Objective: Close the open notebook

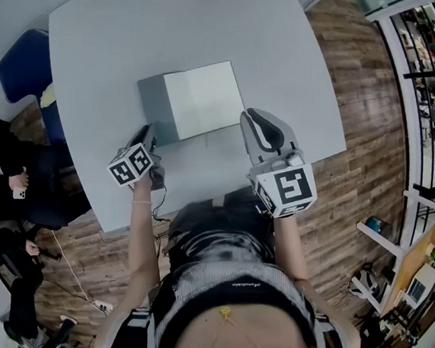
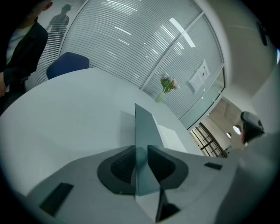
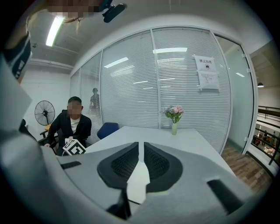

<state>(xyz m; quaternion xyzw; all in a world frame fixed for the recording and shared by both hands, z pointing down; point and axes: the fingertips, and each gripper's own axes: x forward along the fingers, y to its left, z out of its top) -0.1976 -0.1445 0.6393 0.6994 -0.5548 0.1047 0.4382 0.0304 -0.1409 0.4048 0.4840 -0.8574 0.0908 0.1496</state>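
Notebook (image 1: 202, 98) lies open mid-table (image 1: 188, 27), white page flat, grey cover (image 1: 156, 110) raised on the left. My head view can't settle the grip. The left gripper view does: the cover (image 2: 144, 131) stands edge-on between the pads, so the left gripper (image 1: 151, 131) is pinching it.

The right gripper view shows the right gripper (image 3: 141, 151) with pads drawn almost together and something white in the slit. I can't tell whether it nips that.

My left forearm reaches forward and angles inward to the notebook's near-left corner. The right gripper (image 1: 252, 120) points ahead, at the near-right corner.

Only the gripper views show the flower vase (image 3: 174, 116) at the far end. A seated person (image 1: 2, 167) and a blue chair (image 1: 27, 65) flank the table's left.
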